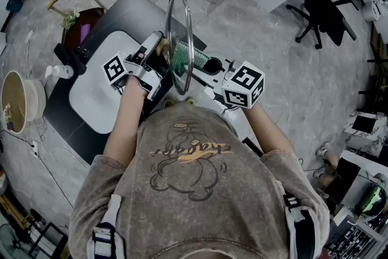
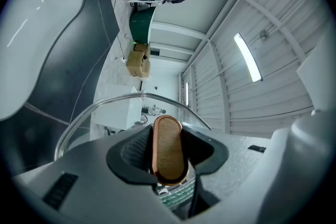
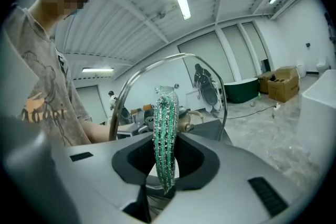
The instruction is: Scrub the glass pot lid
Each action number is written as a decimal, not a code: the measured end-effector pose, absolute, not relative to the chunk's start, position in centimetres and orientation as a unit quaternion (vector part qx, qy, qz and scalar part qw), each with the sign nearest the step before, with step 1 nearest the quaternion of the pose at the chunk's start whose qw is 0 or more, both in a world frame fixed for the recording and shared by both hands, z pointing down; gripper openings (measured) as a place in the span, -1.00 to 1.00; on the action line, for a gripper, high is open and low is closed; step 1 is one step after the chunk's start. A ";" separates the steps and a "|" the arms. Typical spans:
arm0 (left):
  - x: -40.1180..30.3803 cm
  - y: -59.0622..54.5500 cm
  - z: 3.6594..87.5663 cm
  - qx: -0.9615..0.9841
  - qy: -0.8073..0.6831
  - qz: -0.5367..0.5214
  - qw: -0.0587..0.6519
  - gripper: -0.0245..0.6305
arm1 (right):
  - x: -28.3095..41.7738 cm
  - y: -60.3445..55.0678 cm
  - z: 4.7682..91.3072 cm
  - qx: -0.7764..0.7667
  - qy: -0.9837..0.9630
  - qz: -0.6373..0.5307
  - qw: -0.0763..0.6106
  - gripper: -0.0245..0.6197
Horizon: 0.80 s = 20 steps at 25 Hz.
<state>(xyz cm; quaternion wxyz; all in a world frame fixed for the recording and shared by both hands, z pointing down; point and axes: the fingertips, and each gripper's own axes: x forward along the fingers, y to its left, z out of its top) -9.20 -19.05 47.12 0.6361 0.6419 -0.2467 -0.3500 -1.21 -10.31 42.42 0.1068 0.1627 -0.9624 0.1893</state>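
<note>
The glass pot lid (image 1: pixel 180 33) stands on edge above the dark table, steel rim toward me. My left gripper (image 1: pixel 161 53) is shut on the lid's wooden knob (image 2: pixel 168 150), which fills the gap between its jaws, with the lid rim (image 2: pixel 100 107) arching just beyond. My right gripper (image 1: pixel 206 65) comes from the other side and is shut on a green and silver scrub sponge (image 3: pixel 164 136). The sponge (image 1: pixel 182 56) lies against the glass. In the right gripper view the rim (image 3: pixel 125 97) curves behind the sponge, and the knob (image 3: pixel 186 124) shows through the glass.
A white board (image 1: pixel 97 94) lies on the dark table (image 1: pixel 130 9) under the left gripper. A handled basket (image 1: pixel 76 15), a small white bottle (image 1: pixel 57 71) and a round bowl (image 1: pixel 18 100) sit to the left. An office chair (image 1: pixel 324 9) stands far right.
</note>
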 end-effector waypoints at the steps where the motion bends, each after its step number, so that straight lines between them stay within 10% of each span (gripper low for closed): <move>1: -9.2 -19.0 47.2 0.641 -0.246 -0.350 0.637 -0.40 | -1.1 -10.5 41.8 0.166 -0.962 0.190 0.102 -0.65; 20: -7.0 -17.1 45.8 0.664 -0.207 -0.329 0.639 -0.40 | -0.9 -13.6 43.8 0.201 -0.944 0.221 0.140 -0.65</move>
